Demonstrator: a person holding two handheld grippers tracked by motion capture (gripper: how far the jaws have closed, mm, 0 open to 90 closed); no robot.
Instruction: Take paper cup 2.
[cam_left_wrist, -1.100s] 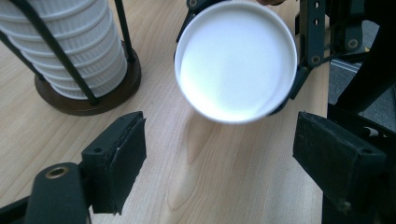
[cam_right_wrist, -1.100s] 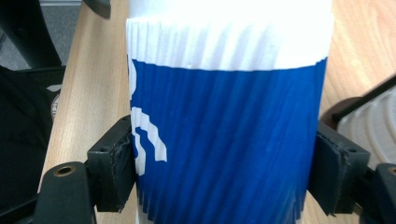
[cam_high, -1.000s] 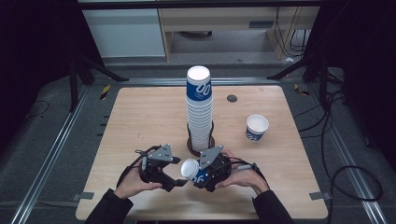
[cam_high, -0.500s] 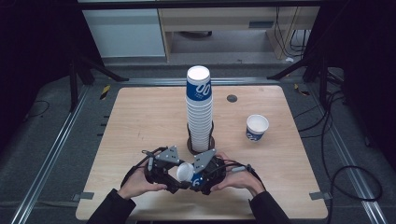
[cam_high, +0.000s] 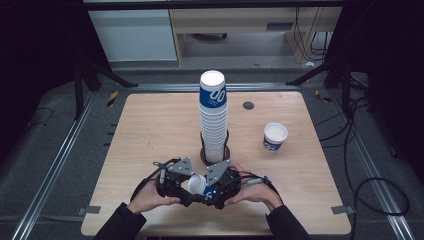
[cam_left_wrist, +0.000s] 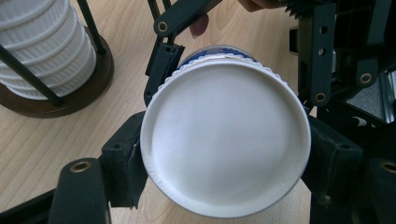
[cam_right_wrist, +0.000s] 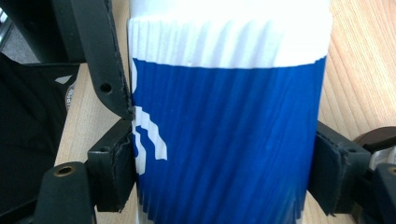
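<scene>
A blue and white ribbed paper cup (cam_high: 196, 184) lies on its side between my two grippers, just above the table's front edge. My left gripper (cam_high: 181, 181) has its pads on both sides of the cup's white round end (cam_left_wrist: 224, 140), which faces its camera. My right gripper (cam_high: 214, 187) is shut across the blue wall of the cup (cam_right_wrist: 229, 130), one pad on each side. In the left gripper view, the right gripper's black linkages (cam_left_wrist: 327, 51) stand close behind the cup.
A tall stack of upturned cups (cam_high: 213, 120) stands in a round wire holder (cam_left_wrist: 56, 100) just beyond the grippers. One more cup (cam_high: 275, 136) stands upright at the right. A small dark disc (cam_high: 248, 105) lies at the back of the wooden table (cam_high: 150, 130).
The left gripper has moved right to meet the cup held in the right gripper, and its jaws now sit around the cup's white end. Both hands have drawn together.
</scene>
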